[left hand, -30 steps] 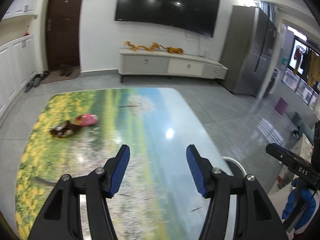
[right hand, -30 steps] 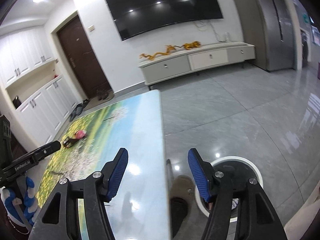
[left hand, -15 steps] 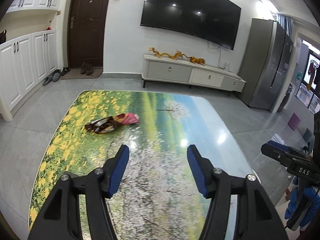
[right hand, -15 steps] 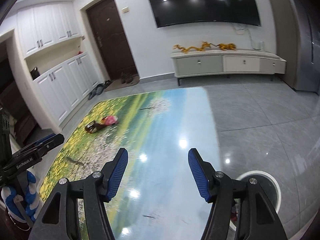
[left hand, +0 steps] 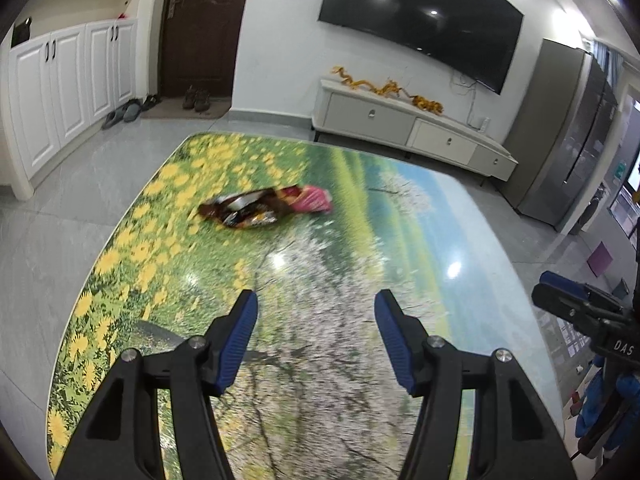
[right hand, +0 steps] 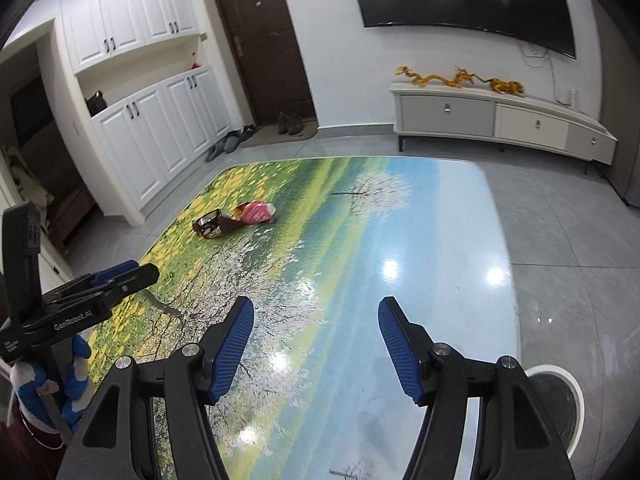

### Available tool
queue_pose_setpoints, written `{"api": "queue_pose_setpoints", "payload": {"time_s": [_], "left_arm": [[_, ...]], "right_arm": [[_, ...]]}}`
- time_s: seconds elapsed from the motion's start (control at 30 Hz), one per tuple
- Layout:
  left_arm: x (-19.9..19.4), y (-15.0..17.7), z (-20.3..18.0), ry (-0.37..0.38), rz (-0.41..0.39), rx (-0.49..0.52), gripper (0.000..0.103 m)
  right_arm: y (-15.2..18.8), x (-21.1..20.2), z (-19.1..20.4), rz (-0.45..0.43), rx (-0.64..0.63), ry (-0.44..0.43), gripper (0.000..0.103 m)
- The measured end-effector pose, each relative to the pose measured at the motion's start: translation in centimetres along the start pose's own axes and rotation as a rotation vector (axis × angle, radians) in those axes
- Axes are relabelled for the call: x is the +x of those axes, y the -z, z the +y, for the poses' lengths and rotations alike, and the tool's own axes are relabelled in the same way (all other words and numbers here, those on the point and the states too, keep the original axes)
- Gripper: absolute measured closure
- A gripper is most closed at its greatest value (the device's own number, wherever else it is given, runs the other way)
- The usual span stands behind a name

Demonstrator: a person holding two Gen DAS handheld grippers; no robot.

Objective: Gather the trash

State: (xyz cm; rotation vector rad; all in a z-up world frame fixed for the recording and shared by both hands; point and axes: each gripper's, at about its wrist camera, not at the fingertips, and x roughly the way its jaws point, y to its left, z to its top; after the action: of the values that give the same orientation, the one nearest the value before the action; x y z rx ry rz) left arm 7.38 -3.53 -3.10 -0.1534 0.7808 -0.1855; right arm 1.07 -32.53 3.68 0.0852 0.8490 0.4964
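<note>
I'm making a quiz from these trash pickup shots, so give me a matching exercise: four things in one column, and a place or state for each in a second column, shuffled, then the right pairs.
Things:
1. pink wrapper
2. dark wrapper
3. bin
4. left gripper

Places or states:
A. on the floor, beside the table's right edge
B. open, nothing between its fingers
C. on the table's yellow-flower part, nearer the white cabinets than its neighbour
D. on the table, nearer the TV stand than its neighbour

Pairs: 1-D, 2-C, 3-A, 4-B
</note>
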Motion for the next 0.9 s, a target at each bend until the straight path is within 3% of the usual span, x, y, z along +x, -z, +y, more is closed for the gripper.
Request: {"api": "queue_pose_setpoints", "payload": {"time_s": [0.1, 0.3, 0.6, 0.9], "left_arm": [[0.9, -0.1, 1.4, -0.013, 0.002, 0.003, 0.044], [2.3, -2.3, 4.0, -0.050, -0.023, 0.123, 0.044], [6.8, -7.2, 6.1, -0.013, 0.000, 0.237, 0.044], [11.6, -8.5, 6.5, 0.030, 0.071, 0.334, 0.044]], "right_arm": [[-0.4, 1.6, 0.1, 0.021, -0.024, -0.018, 0.040], [-1.6, 5.0, 0.5, 0.058, -0.086, -0.066, 0.040], [-4.2, 10.5, 1.8, 0.088, -0.148, -0.141, 0.040], [-8.3, 15.8, 3.3, 0.072, -0.160, -0.195, 0.040]]}}
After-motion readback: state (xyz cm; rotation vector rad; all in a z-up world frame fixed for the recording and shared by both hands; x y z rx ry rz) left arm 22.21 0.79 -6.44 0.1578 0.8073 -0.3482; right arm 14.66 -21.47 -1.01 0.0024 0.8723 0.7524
